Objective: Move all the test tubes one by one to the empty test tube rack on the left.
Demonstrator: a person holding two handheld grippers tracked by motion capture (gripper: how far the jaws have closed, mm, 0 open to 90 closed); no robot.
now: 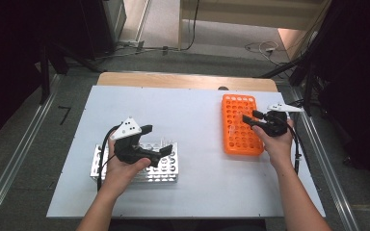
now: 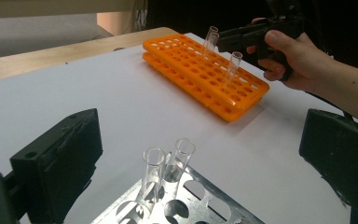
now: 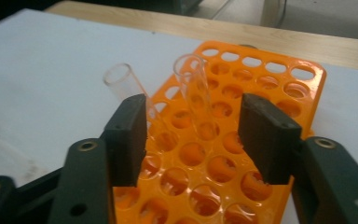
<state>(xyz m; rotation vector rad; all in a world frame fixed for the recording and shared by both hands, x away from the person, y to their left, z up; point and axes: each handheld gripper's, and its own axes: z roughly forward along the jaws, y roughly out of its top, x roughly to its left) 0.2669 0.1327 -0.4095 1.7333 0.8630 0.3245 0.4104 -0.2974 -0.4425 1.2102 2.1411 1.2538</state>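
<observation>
A: What's by the right gripper (image 3: 193,140)?
B: A clear glass test tube (image 3: 196,93), open end up, standing in the orange plastic rack (image 3: 279,88), between parted jaws that don't touch it.
A: Surface?
B: White board (image 1: 197,120) on a wooden table (image 1: 183,80).
A: Left gripper (image 2: 200,154)?
B: Jaws wide, empty, above the metal rack (image 1: 166,173).

The left jaw hides the lower part of 1 clear tube (image 3: 121,81).
</observation>
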